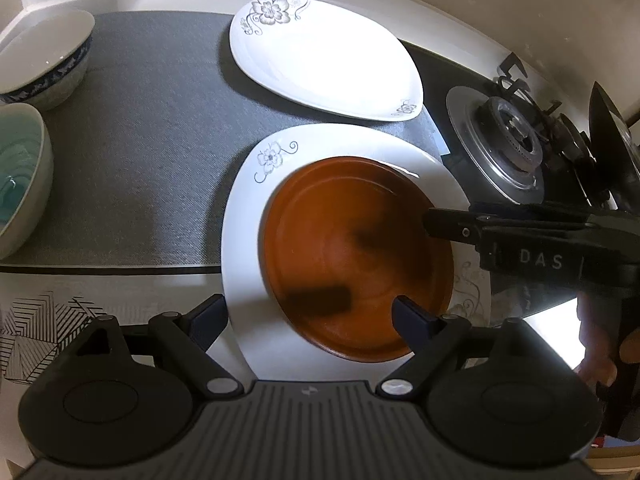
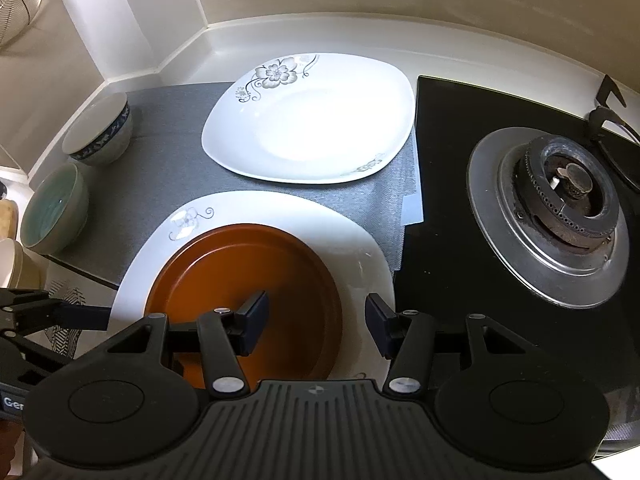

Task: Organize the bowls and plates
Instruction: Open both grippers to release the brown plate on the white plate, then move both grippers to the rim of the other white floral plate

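Left wrist cam: left gripper [image 1: 308,316] spread wide, holding nothing, over the brown plate [image 1: 352,256] stacked on a white flowered plate [image 1: 244,240]. Right wrist cam: right gripper [image 2: 316,324] roughly half open, empty, straddling the brown plate's right rim.

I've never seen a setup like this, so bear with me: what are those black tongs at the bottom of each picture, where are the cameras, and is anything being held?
No robot here: a person holds one pair of tongs in each hand, with a camera on each looking along its fingers. One picture is from the left tongs, the other from the right tongs. Both hover open over a brown plate that sits on a white plate; nothing is held. Behind lies a second white plate. On the left of the grey mat stand a blue-patterned bowl and a green bowl. A gas burner is on the right.
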Demonstrator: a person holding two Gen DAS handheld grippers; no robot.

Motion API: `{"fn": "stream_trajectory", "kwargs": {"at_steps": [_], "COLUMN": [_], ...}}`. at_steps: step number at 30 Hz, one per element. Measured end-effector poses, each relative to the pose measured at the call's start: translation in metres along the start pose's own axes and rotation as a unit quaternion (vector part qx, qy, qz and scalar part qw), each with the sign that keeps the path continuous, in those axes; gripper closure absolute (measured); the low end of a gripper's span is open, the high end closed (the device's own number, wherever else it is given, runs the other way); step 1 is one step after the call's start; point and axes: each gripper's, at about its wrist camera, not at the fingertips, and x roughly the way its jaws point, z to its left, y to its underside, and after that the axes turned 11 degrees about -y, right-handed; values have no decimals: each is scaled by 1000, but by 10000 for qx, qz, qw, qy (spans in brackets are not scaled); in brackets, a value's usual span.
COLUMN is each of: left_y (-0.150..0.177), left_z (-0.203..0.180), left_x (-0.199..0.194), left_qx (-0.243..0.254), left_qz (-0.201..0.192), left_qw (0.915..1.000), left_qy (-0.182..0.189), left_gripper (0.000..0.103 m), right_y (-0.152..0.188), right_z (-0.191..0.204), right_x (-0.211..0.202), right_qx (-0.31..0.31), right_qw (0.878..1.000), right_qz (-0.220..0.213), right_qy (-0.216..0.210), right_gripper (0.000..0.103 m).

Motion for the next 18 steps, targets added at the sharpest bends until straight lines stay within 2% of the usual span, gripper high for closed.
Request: {"fn": "stream_trajectory", "kwargs": {"at_steps": [6, 7, 18], "left_y": [-2, -3, -11], "left_z": [0, 0, -3], "left_x": [-11, -12, -22], "left_qx": [69, 57, 80], "left_qz": [-146, -148, -329], "left_qw": [9988, 9985, 9945], "left_qy": [-463, -520, -995], "left_gripper": [5, 1, 0], "right_y": [-1, -1, 2], "right_z": [-2, -2, -4], "right_x": [-5, -7, -18], "right_qx": [55, 61, 116], "right_qw": [10000, 10000, 9999], "right_qz": [6, 14, -33], "right_qy": [17, 24, 20], "right_gripper": [39, 38, 33]}}
